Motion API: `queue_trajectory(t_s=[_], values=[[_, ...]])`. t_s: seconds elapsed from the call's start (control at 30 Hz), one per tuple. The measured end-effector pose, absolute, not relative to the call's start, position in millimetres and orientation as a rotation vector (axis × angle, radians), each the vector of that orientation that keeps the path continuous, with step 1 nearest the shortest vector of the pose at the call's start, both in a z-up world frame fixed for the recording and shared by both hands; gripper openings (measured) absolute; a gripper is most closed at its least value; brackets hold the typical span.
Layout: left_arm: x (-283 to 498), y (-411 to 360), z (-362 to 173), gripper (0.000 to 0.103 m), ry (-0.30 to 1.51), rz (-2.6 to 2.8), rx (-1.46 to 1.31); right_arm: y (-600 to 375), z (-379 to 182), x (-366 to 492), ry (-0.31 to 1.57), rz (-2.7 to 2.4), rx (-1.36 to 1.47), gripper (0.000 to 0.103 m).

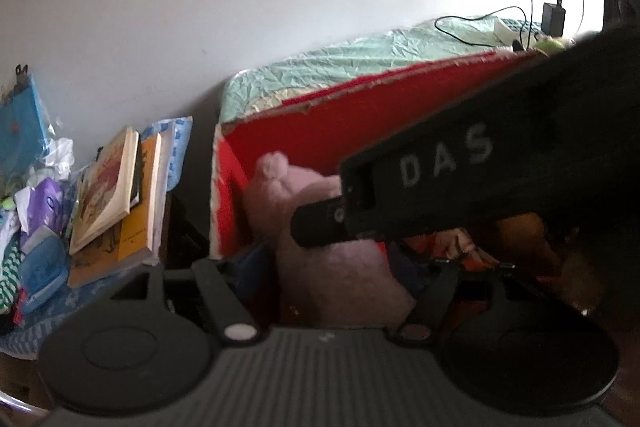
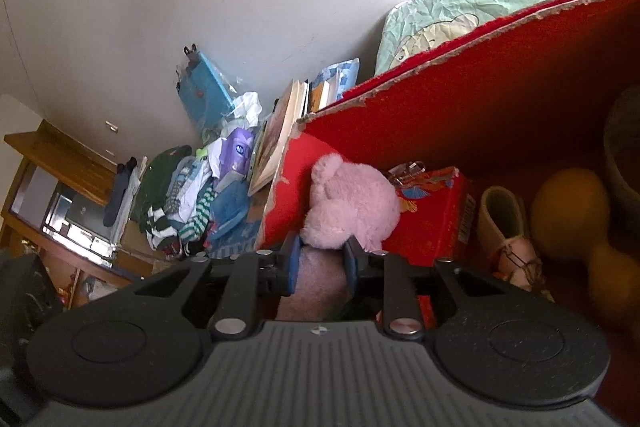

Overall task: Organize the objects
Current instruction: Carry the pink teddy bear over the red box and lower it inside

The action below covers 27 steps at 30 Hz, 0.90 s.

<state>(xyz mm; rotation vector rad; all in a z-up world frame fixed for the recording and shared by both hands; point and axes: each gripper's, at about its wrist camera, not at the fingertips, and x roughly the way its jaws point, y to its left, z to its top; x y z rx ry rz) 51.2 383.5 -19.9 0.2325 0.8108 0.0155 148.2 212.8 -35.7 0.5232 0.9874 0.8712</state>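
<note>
A pink plush toy [image 2: 352, 203] lies in the near left corner of a red box [image 2: 460, 99]. My right gripper [image 2: 322, 263] is shut on the plush, its blue pads [image 2: 291, 263] squeezing the lower part. In the left wrist view the same plush toy [image 1: 332, 259] fills the space in front of my left gripper [image 1: 328, 263], whose linkage arms stand wide apart, so it is open. The right gripper's black body [image 1: 480, 167] crosses above the plush in that view. The left fingertips are dark and hard to make out.
In the red box also lie a red carton [image 2: 432, 211], a cream shoe [image 2: 504, 227] and a yellow dumbbell-shaped toy [image 2: 572, 211]. Books [image 1: 108, 195] and a heap of clothes [image 2: 180, 203] sit left of the box. A green-sheeted bed [image 1: 360, 63] with a charger [image 1: 553, 14] stands behind.
</note>
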Motion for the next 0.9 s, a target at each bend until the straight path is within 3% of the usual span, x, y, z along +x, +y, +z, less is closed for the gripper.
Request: queue_trajectory(t_s=[0.33, 0.9], values=[[34, 382, -12, 0.082, 0.818, 0.051, 0.202, 193, -31, 133, 0.985, 0.869, 0.531, 0.032], [8, 372, 2, 0.082, 0.782, 0.087, 0.208, 180, -28, 123, 0.979, 0.773, 0.52, 0.031]])
